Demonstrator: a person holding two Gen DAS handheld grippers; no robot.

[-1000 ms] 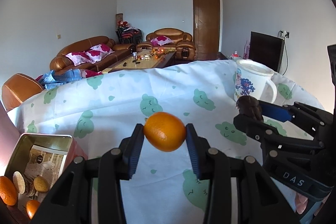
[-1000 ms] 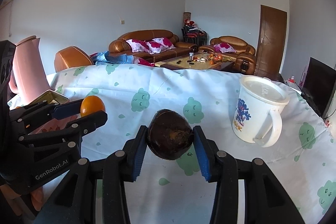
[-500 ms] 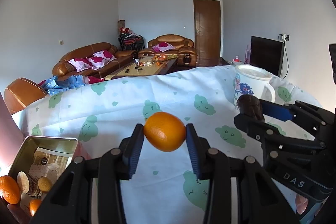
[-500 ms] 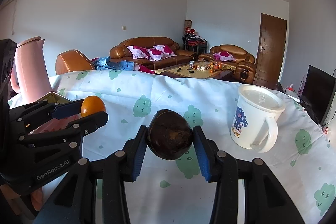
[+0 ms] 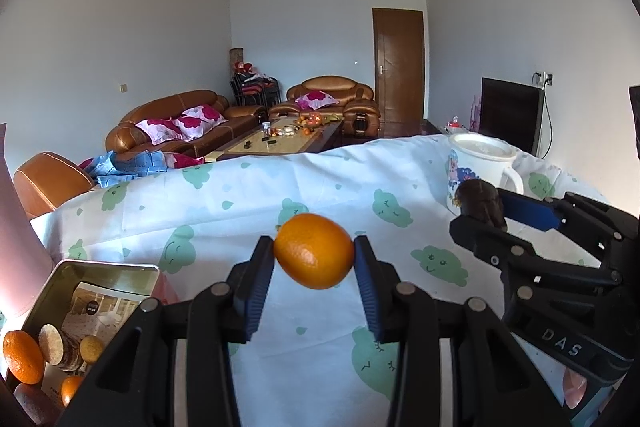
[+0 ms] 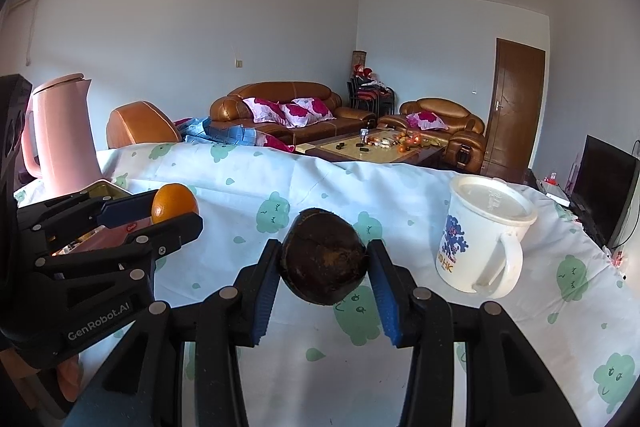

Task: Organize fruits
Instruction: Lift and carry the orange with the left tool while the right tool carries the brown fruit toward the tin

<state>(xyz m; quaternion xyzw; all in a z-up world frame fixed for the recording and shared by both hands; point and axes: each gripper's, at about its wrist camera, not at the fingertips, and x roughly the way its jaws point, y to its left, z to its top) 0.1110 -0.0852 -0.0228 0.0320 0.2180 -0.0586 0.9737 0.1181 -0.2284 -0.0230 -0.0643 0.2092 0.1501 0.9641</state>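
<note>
An orange [image 5: 314, 251] is sitting clamped between the blue pads of the left gripper [image 5: 314, 259], lifted clear of the cloth [image 5: 240, 195] that is covering the table. The right gripper [image 6: 325, 269] is squeezing a dark fruit [image 6: 324, 262] between its own pads, also off the cloth. The two grippers are hovering side by side, each showing at the edge of the other's view, with the orange [image 6: 174, 203] on the left and the dark fruit [image 5: 480, 198] on the right.

A tin [image 5: 72, 277] is lying open at the left near corner, holding another orange [image 5: 22, 357] at its near edge, two pale round pieces and a smaller orange fruit lower down. A pink kettle [image 6: 60, 139] is standing upright beyond the tin. A white mug [image 6: 482, 233] with a lid is standing upright on the cloth to the right of the dark fruit, its handle facing the near right. Sofas [image 6: 288, 111] are filling the room behind.
</note>
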